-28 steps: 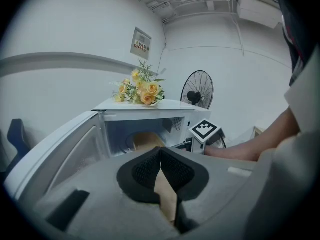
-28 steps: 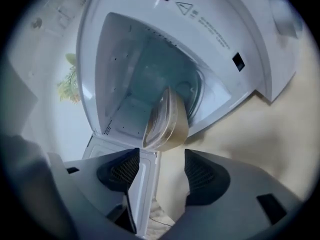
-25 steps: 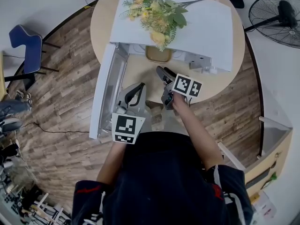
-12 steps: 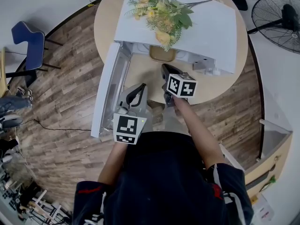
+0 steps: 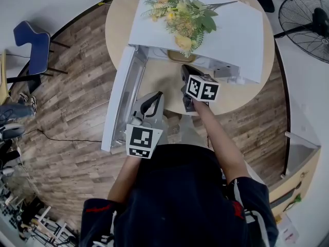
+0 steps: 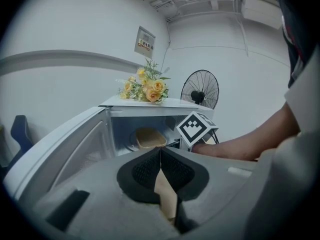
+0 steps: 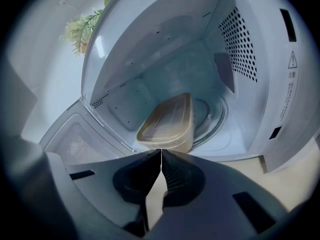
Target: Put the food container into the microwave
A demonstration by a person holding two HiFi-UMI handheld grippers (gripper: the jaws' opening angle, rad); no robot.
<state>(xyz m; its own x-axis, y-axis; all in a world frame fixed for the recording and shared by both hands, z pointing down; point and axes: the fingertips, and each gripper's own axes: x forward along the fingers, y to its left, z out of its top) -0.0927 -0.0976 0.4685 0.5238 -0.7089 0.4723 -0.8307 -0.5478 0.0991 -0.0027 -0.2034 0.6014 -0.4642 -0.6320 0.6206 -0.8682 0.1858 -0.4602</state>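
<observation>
The tan lidded food container (image 7: pixel 167 123) lies inside the open white microwave (image 5: pixel 226 30), on the glass turntable (image 7: pixel 217 115). My right gripper (image 7: pixel 161 151) is shut with nothing in it. Its tips are right at the container's near edge, and I cannot tell whether they touch. From the head view the right gripper (image 5: pixel 185 70) reaches into the oven mouth, and the container (image 5: pixel 174 56) peeks out under the oven's top. My left gripper (image 5: pixel 154 98) is shut and empty, held back near the person's body beside the open door (image 5: pixel 121 96). The left gripper view shows the container (image 6: pixel 149 138) in the cavity.
A bunch of yellow flowers (image 5: pixel 180 14) lies on the microwave's top. The microwave stands on a round wooden table (image 5: pixel 241 94). The door swings out to the left over the table edge. A floor fan (image 5: pixel 306 22) stands at the right and a blue chair (image 5: pixel 32 48) at the left.
My right gripper has moved forward to the microwave's opening, and the container now sits deeper in the cavity. The left gripper has barely moved.
</observation>
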